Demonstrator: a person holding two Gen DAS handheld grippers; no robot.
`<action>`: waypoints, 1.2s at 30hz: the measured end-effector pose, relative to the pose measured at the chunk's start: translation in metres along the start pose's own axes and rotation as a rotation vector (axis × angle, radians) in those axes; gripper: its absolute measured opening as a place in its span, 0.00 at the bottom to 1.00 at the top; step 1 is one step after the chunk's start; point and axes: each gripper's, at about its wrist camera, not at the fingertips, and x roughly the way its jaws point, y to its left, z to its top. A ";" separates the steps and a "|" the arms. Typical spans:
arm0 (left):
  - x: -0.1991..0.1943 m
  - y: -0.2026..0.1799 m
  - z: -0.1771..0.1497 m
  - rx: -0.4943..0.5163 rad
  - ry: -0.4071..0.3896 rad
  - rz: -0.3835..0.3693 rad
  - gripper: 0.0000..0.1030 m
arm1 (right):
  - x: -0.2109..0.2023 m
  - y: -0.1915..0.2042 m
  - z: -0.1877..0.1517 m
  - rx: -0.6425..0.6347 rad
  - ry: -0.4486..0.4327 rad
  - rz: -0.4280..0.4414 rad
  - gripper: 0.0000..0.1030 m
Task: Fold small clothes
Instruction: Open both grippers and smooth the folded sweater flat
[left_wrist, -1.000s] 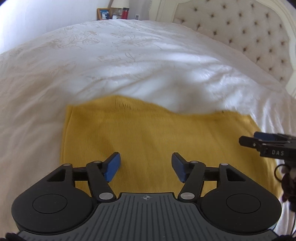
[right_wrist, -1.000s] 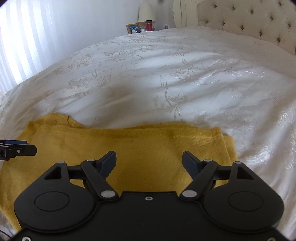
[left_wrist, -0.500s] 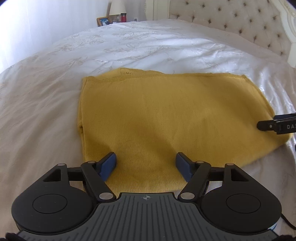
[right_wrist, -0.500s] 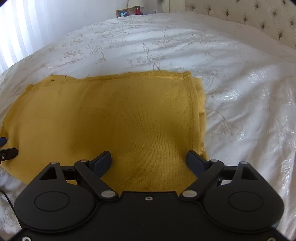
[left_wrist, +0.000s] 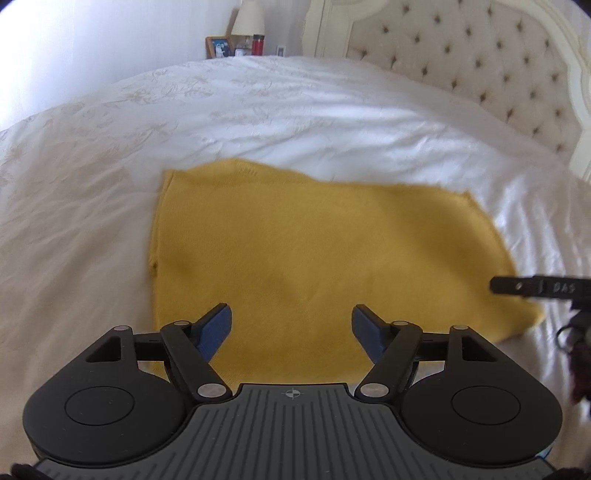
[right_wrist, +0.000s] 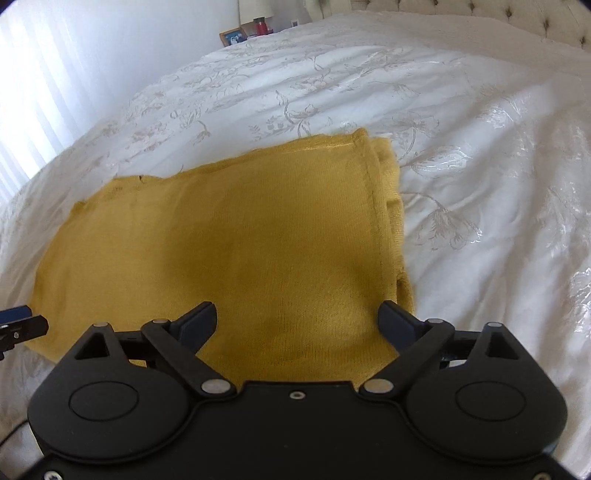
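Left gripper (left_wrist: 291, 328): fingers spread wide, nothing between them, hanging over the near edge of the yellow knit garment (left_wrist: 314, 258). Right gripper (right_wrist: 297, 325): same, spread and empty, over the garment's right end, where stacked layers show along the seam. Each tool pokes into the other's view from the side, so they flank the piece, one per end; my read is that's the setup for a two-point grab and next fold.

Garment lies flat as a rough rectangle on the near part of the bed (left_wrist: 332, 110), well short of the tufted headboard (left_wrist: 480, 62). Looks partly folded already.

Count: two grippers, one garment. Far corner beyond the bed: one lamp (left_wrist: 249, 18), one picture frame (left_wrist: 218, 47), one red bottle (left_wrist: 258, 44).
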 end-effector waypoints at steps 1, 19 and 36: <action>-0.001 -0.004 0.005 -0.013 -0.015 -0.016 0.69 | -0.001 -0.005 0.001 0.031 -0.010 0.017 0.93; 0.096 -0.067 0.068 0.065 -0.003 0.159 0.68 | -0.023 -0.076 0.014 0.370 -0.257 0.045 1.00; 0.129 -0.076 0.064 0.148 0.137 0.210 0.70 | 0.000 -0.084 0.019 0.381 -0.225 0.069 1.00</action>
